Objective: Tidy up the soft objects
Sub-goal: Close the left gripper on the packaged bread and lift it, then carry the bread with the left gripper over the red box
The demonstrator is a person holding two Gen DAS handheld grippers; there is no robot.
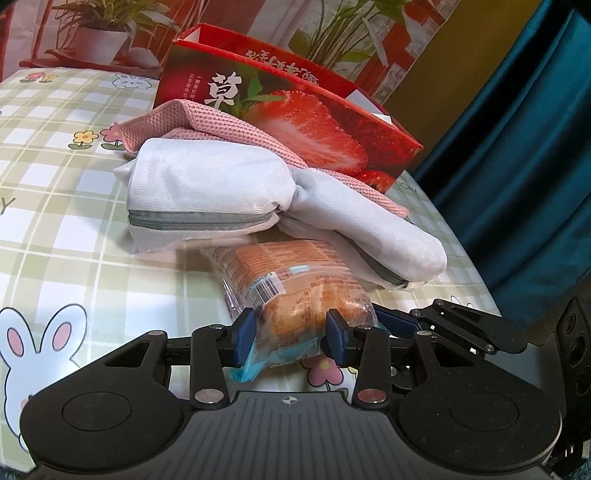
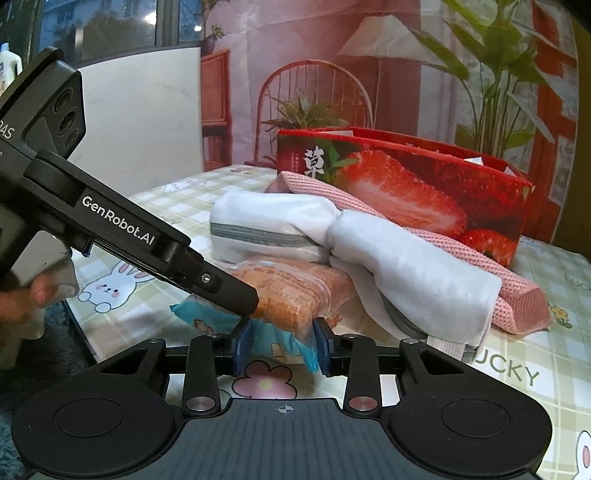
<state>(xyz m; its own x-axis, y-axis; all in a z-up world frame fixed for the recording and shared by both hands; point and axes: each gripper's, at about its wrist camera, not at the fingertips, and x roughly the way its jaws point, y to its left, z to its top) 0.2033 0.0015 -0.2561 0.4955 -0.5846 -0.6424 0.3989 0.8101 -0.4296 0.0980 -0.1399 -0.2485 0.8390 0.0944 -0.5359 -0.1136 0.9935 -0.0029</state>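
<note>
Left wrist view, left claw (image 1: 290,336) clamped on orange plastic snack packet (image 1: 291,280), far end hidden under white zippered cloth bag (image 1: 207,192), right claw (image 2: 283,345) clamped on packet's blue end, pink waffle towel (image 2: 480,251) partly buried.

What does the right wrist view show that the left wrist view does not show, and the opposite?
Only the right wrist view shows the person's hand, a window and the left gripper seen from outside, reaching onto the snack packet.

Only the left wrist view shows a dark teal curtain and the right gripper from outside.

Both show the packet pinched between blue pads, the white zippered pouch lying on it, the pink cloth, the red strawberry box and the checked tablecloth.
</note>
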